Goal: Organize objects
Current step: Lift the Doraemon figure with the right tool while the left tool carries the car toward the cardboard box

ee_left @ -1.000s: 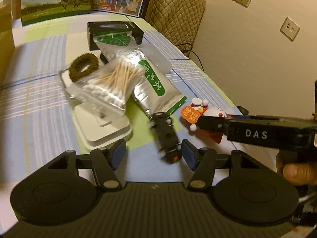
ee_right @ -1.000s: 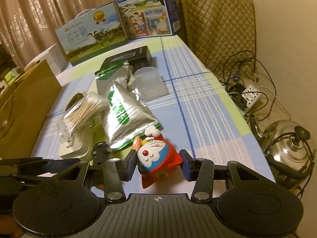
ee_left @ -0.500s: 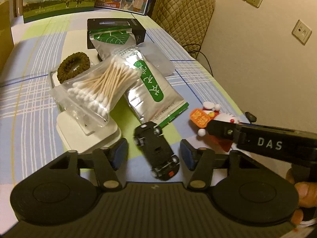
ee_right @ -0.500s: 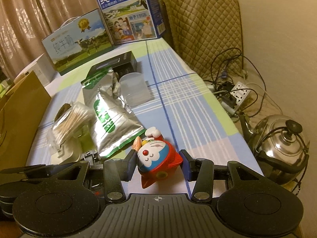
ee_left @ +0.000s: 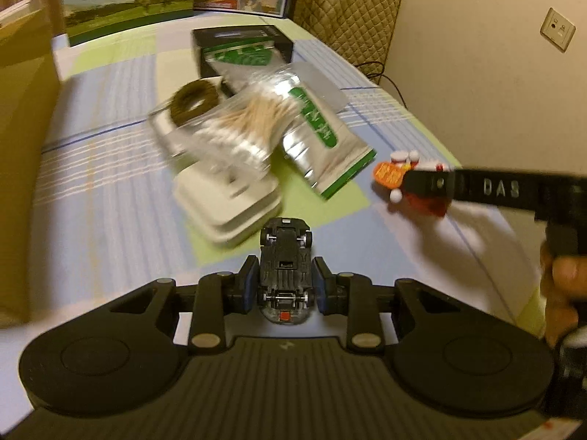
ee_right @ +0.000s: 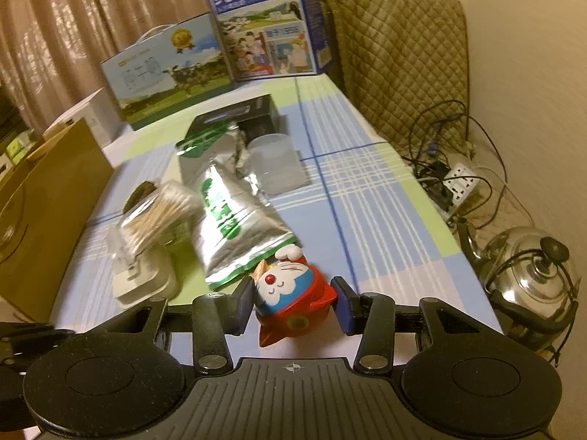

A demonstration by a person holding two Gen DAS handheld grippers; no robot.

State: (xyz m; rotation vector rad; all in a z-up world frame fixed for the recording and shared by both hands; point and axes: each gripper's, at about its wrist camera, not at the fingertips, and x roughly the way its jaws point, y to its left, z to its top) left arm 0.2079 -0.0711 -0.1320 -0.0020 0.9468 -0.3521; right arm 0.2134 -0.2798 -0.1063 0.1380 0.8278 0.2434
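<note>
My left gripper is shut on a small black toy car that lies upside down, wheels up, nose away from me. My right gripper is shut on a red and blue cat figurine, which also shows in the left wrist view with the right gripper's arm across it. On the checked tablecloth lie a bag of cotton swabs, a brown hair tie, a white charger block, a silver and green pouch and a black box.
Two milk cartons stand at the table's far end. A brown paper bag stands on the left. A clear plastic cup lies by the pouches. A quilted chair, a power strip with cables and a steel kettle are on the right.
My left gripper closed on the toy car, which turned to lie straight between the fingers. My right gripper kept hold of the figurine and shifted slightly.
</note>
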